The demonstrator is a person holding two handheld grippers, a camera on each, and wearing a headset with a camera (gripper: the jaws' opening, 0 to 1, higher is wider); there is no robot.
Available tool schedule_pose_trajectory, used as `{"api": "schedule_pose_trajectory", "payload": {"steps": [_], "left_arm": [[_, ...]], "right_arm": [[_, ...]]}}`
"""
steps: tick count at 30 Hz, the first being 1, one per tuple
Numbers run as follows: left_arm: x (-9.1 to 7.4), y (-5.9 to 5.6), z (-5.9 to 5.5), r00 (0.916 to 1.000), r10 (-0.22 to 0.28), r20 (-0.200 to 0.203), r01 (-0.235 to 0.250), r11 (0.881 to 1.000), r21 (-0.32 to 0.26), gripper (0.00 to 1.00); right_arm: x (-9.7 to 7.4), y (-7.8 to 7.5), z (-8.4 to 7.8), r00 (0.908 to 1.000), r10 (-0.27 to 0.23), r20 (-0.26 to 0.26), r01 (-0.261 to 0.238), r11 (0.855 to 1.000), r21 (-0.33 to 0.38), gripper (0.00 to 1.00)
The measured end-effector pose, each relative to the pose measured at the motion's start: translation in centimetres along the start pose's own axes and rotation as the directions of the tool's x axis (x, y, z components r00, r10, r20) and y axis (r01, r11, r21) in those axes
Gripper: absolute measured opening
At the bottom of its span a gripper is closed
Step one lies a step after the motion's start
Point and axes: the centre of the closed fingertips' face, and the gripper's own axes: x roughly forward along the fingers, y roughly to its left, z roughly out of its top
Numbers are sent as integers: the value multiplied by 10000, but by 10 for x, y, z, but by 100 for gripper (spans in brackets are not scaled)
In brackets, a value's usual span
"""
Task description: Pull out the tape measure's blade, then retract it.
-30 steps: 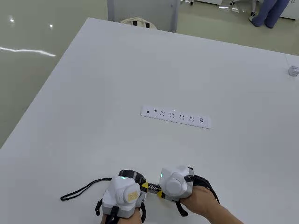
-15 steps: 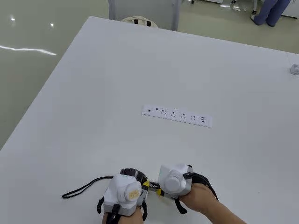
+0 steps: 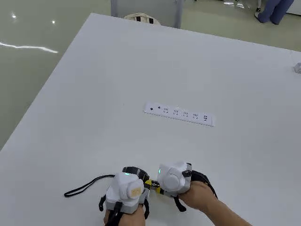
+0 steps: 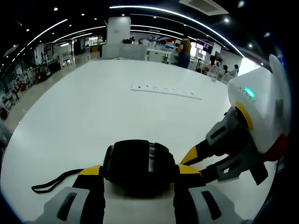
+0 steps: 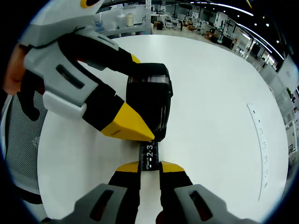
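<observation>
Blade [image 5: 150, 155] barely out of case [image 4: 138, 161], just first marks showing. My L gripper [image 4: 140, 171] clamps case, R gripper [image 5: 150, 167] pinches blade end. Pull mostly left, then retract, I'd say.

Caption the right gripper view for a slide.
Right tongs pinch the blade; left tongs clamp the tape measure.

Loads of open table [image 3: 117, 70] ahead. Just a power strip [image 3: 178, 114] lies across the middle, plus a black strap [image 3: 94, 180] trailing left off the tape measure [image 4: 138, 161].
</observation>
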Motion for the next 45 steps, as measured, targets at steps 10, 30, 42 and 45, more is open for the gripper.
{"api": "schedule_pose_trajectory", "payload": {"steps": [10, 30, 42, 45], "left_arm": [[0, 0, 0, 10000, -1, -19, 1, 10000, 14, 56], [0, 0, -1, 10000, 15, -23, -16, 10000, -16, 56], [1, 0, 0, 10000, 10, -38, -10, 10000, -60, 55], [1, 0, -1, 10000, 15, -36, -15, 10000, -70, 55]], "right_arm": [[2, 0, 3, 10000, 33, 3, -33, 10000, -54, 15], [4, 0, 7, 10000, 69, 22, -69, 10000, -48, 15], [4, 0, 10, 9999, 128, -4, -128, 9999, -65, 15], [5, 0, 10, 9999, 140, 6, -140, 9998, -105, 15]]}}
